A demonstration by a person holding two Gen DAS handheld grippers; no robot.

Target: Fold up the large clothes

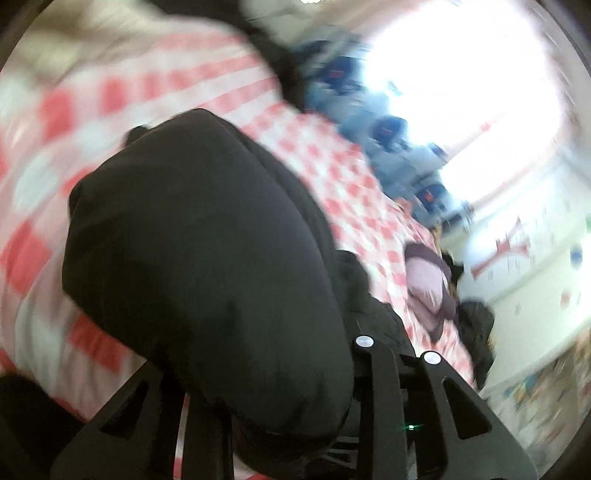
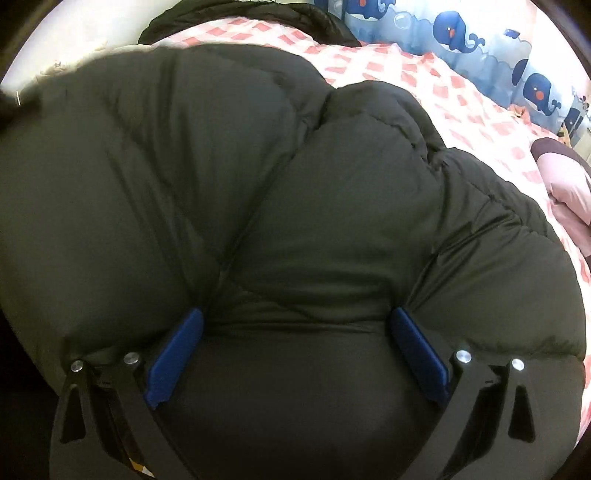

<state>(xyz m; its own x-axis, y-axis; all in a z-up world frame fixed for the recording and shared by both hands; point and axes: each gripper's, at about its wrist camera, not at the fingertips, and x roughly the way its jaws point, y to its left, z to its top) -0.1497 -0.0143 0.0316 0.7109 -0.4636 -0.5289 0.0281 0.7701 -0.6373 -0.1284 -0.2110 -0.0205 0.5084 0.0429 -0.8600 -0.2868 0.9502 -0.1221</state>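
Observation:
A black puffer jacket (image 2: 295, 184) lies spread over a bed and fills most of the right wrist view. My right gripper (image 2: 295, 314) points down onto it and stands open. Its blue pads (image 2: 173, 354) are set wide apart, with a bulge of padding between them. In the blurred left wrist view, a puffy part of the jacket (image 1: 192, 229) hangs lifted above the sheet. My left gripper (image 1: 266, 387) is shut on that fabric. The fabric hides its fingertips.
The bed has a red-and-white checked sheet (image 2: 424, 74). A blue whale-print cloth (image 2: 461, 33) runs along its far edge. A pink garment (image 2: 565, 177) lies at the right, and another dark garment (image 2: 240, 14) lies at the far side. A bright window (image 1: 461, 74) glares beyond.

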